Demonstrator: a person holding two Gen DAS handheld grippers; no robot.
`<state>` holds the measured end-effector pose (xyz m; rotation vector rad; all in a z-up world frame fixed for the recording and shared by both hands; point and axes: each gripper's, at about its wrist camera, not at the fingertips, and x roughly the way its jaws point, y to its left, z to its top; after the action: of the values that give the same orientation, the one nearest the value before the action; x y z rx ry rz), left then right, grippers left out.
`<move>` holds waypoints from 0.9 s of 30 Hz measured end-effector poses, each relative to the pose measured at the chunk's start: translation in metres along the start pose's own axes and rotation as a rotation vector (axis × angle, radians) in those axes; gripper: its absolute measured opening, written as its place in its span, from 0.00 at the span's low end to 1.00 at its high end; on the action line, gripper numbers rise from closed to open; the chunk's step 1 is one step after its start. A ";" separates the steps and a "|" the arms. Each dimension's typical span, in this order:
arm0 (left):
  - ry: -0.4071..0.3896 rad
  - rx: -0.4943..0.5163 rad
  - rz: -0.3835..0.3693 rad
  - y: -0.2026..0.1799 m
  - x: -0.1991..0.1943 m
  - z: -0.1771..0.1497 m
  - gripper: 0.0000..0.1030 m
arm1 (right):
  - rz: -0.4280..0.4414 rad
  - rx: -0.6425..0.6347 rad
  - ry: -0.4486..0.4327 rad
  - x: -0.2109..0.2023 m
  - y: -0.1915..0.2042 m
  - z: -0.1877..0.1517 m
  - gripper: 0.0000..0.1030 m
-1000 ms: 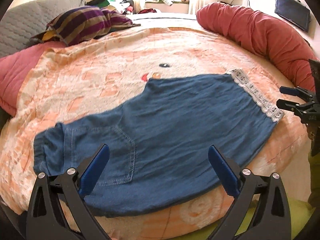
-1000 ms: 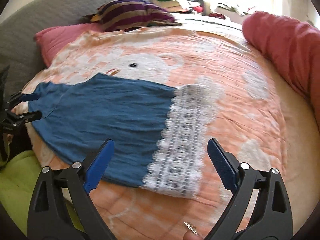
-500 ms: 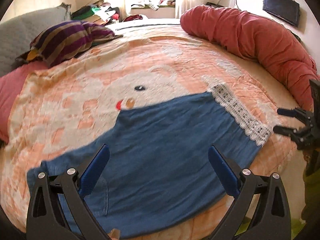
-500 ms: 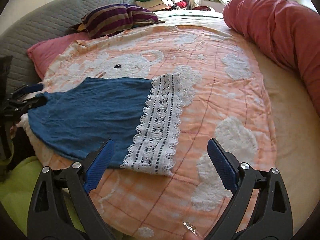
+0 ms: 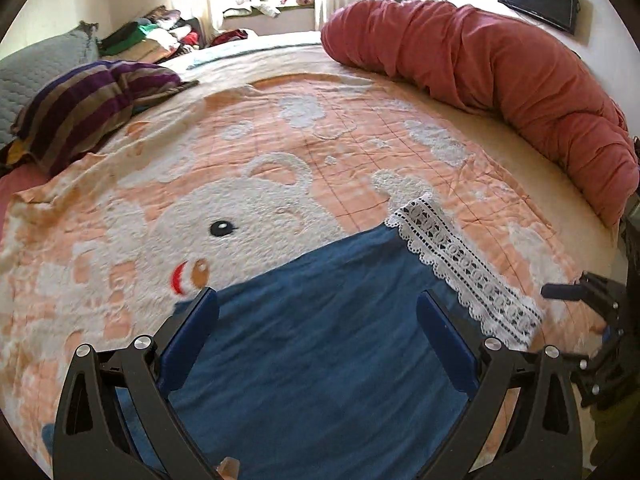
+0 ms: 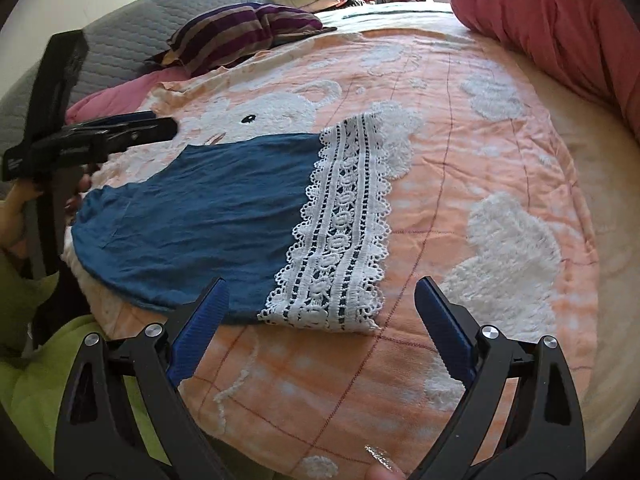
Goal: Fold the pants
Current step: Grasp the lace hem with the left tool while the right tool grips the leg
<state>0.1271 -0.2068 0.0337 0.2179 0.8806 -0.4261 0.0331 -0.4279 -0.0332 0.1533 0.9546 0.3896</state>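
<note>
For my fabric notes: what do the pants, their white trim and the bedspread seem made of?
Pants: thin, matte blue woven cloth, probably light denim; fine wrinkles. White trim: openwork lace, likely cotton; holes show blue beneath. Bedspread: quilted orange fabric with raised, tufted white patches.

Both your grippers hang with jaws spread wide.
Your left gripper and right gripper grip nothing; your left hand wraps its handle, and a right fingertip shows below.

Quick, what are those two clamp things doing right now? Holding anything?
Left gripper: open, holding nothing, above the blue pants.
Right gripper: open, holding nothing, near the pants' white lace hem.
</note>
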 end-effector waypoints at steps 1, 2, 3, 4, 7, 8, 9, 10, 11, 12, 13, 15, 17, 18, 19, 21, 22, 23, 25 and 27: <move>0.009 0.010 -0.008 -0.002 0.008 0.004 0.95 | 0.008 0.007 0.005 0.003 0.000 0.000 0.85; 0.016 0.020 -0.011 -0.004 0.016 0.008 0.95 | 0.010 0.009 0.009 0.006 0.000 0.000 0.85; 0.022 0.025 -0.014 -0.005 0.022 0.011 0.95 | 0.015 0.012 0.011 0.008 0.001 -0.001 0.83; 0.032 0.029 -0.023 -0.007 0.030 0.015 0.95 | 0.024 0.015 0.013 0.010 0.001 -0.001 0.82; 0.034 0.045 -0.050 -0.014 0.049 0.026 0.95 | 0.023 0.022 0.019 0.018 0.001 0.000 0.75; 0.034 0.060 -0.042 -0.017 0.054 0.028 0.95 | 0.019 0.036 0.028 0.023 -0.001 -0.001 0.71; 0.039 0.081 -0.037 -0.022 0.062 0.031 0.95 | 0.013 0.048 0.038 0.027 -0.003 -0.001 0.68; 0.042 0.098 -0.037 -0.025 0.066 0.032 0.95 | 0.008 0.064 0.043 0.030 -0.005 -0.002 0.67; 0.039 0.113 -0.037 -0.028 0.072 0.033 0.95 | 0.010 0.072 0.039 0.032 -0.007 -0.003 0.67; 0.046 0.124 -0.048 -0.030 0.079 0.035 0.94 | 0.010 0.071 0.036 0.034 -0.007 -0.003 0.65; 0.055 0.129 -0.059 -0.031 0.085 0.036 0.94 | 0.005 0.066 0.030 0.034 -0.005 -0.004 0.62; 0.069 0.140 -0.063 -0.034 0.099 0.038 0.94 | 0.004 0.056 0.026 0.036 -0.003 -0.004 0.52; 0.078 0.148 -0.084 -0.034 0.113 0.039 0.94 | 0.019 0.073 0.009 0.034 -0.004 -0.003 0.48; 0.084 0.149 -0.091 -0.033 0.119 0.040 0.94 | 0.030 0.077 0.001 0.033 -0.005 -0.003 0.47; 0.102 0.149 -0.107 -0.032 0.127 0.040 0.93 | 0.031 0.072 -0.001 0.033 -0.004 -0.002 0.47; 0.120 0.146 -0.144 -0.031 0.136 0.039 0.83 | 0.031 0.067 -0.003 0.035 -0.004 -0.002 0.47; 0.145 0.137 -0.175 -0.030 0.143 0.036 0.82 | 0.036 0.079 0.001 0.039 -0.007 -0.002 0.47; 0.159 0.132 -0.182 -0.031 0.148 0.034 0.82 | 0.044 0.092 -0.001 0.041 -0.009 -0.002 0.47; 0.157 0.122 -0.192 -0.032 0.151 0.032 0.80 | 0.057 0.097 -0.016 0.042 -0.008 0.001 0.44; 0.156 0.104 -0.218 -0.030 0.151 0.031 0.72 | 0.064 0.088 -0.018 0.044 -0.007 0.003 0.35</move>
<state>0.2197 -0.2852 -0.0655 0.2544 1.0411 -0.6657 0.0594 -0.4168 -0.0671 0.2679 0.9514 0.4044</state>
